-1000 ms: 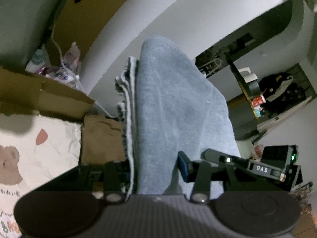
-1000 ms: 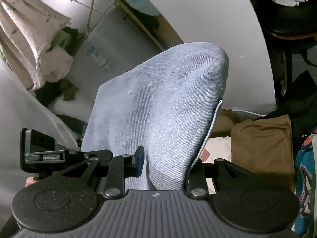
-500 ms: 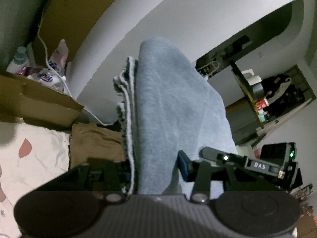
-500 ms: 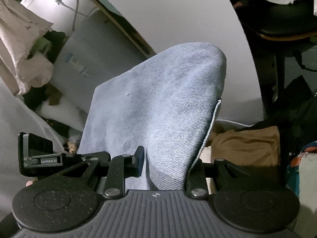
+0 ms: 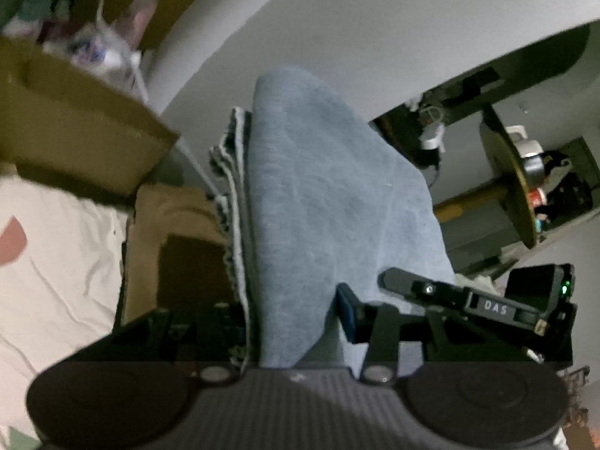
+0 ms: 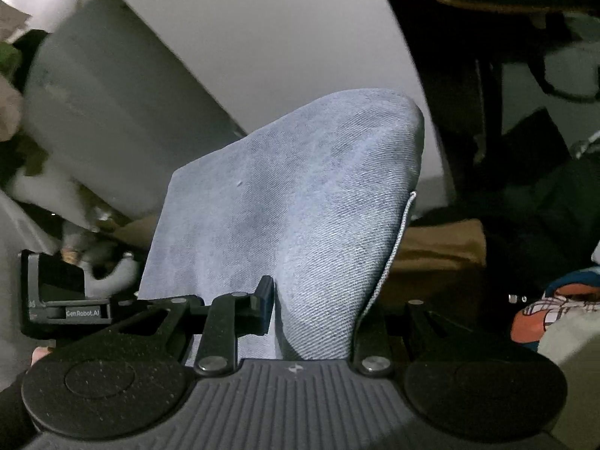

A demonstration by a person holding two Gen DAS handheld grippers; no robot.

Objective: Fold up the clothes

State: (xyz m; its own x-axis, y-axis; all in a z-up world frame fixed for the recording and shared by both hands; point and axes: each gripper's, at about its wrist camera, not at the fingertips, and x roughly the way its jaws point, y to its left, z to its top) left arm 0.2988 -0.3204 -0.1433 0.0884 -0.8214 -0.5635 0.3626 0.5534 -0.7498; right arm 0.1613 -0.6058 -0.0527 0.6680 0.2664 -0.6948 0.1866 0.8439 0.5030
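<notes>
A folded light-blue denim garment (image 5: 322, 202) fills the middle of the left wrist view, its stacked frayed edges showing on its left side. My left gripper (image 5: 296, 318) is shut on it, the cloth bunched between the jaws. In the right wrist view the same blue denim (image 6: 300, 202) stands up from my right gripper (image 6: 315, 307), which is shut on its other end. The fingertips of both grippers are hidden by the cloth. The other gripper's black body (image 5: 483, 303) shows at the right in the left wrist view.
A folded brown garment (image 5: 176, 232) lies on a cream printed bedsheet (image 5: 63, 262), with a cardboard box (image 5: 75, 131) behind it. The brown garment (image 6: 438, 255) lies beyond the denim in the right wrist view, with a colourful printed cloth (image 6: 555, 311) at right. Grey walls and dark furniture lie further back.
Both grippers have come down with the denim held between them. The brown garment, box and bedsheet now appear larger and closer, and the surroundings are blurred by motion.
</notes>
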